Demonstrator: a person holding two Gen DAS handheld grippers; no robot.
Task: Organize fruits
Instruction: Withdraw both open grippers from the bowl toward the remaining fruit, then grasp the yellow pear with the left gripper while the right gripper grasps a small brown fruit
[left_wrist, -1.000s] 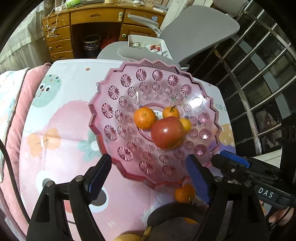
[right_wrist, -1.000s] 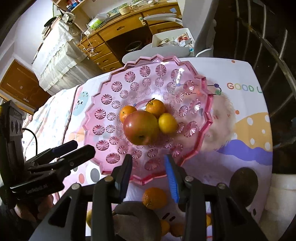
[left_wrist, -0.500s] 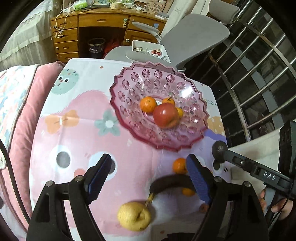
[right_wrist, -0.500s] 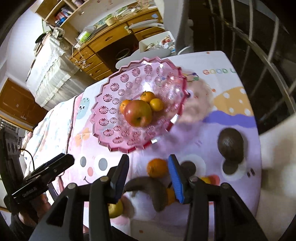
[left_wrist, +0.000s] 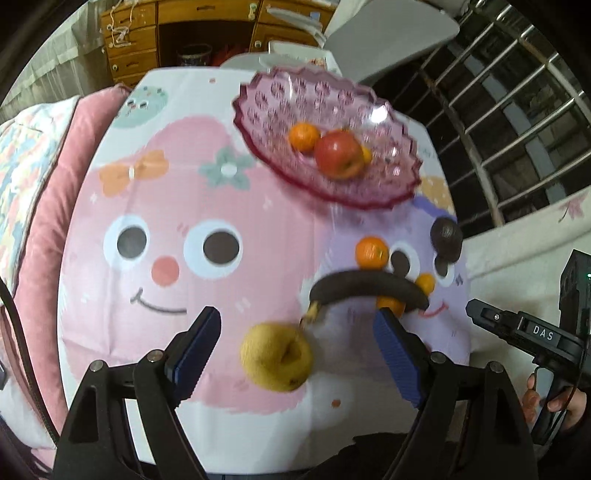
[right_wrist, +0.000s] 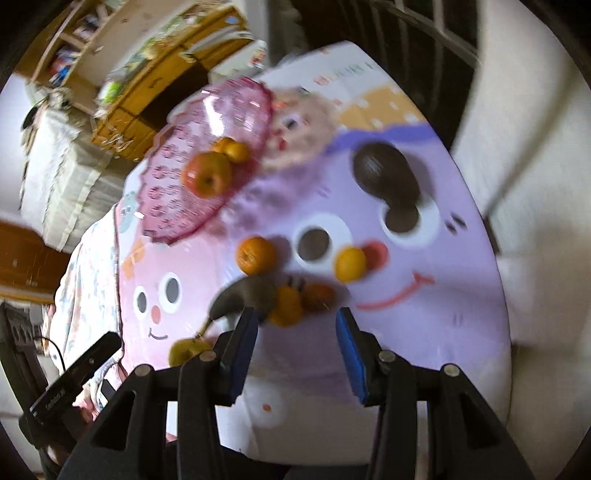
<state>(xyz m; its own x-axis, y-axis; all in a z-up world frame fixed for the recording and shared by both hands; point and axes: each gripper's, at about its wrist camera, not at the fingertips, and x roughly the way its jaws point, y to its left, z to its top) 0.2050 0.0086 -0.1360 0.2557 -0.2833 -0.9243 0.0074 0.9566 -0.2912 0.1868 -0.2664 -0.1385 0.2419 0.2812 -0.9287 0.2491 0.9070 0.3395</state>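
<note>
A pink glass fruit plate (left_wrist: 266, 103) (right_wrist: 173, 206) sits at the far side of the table and holds a red apple (left_wrist: 339, 154) (right_wrist: 207, 174) and small oranges (left_wrist: 303, 136). Loose on the cloth lie a yellow pear (left_wrist: 275, 356) (right_wrist: 186, 350), a blackened banana (left_wrist: 365, 286) (right_wrist: 243, 295), several small oranges (left_wrist: 371, 252) (right_wrist: 256, 255) and a dark avocado (left_wrist: 446, 238) (right_wrist: 384, 173). My left gripper (left_wrist: 297, 349) is open, raised above the pear. My right gripper (right_wrist: 295, 347) is open and empty, near the front oranges (right_wrist: 286, 306).
The table wears a cartoon-face cloth (left_wrist: 166, 258). A pink cushion (left_wrist: 48, 206) lies along its left side. A grey chair (left_wrist: 388, 33) and a wooden desk (left_wrist: 177, 37) stand behind. Metal window bars (left_wrist: 517, 110) are at the right.
Both grippers have pulled back and away from the plate toward the near table edge. More loose fruit has come into view. Both stay open.
</note>
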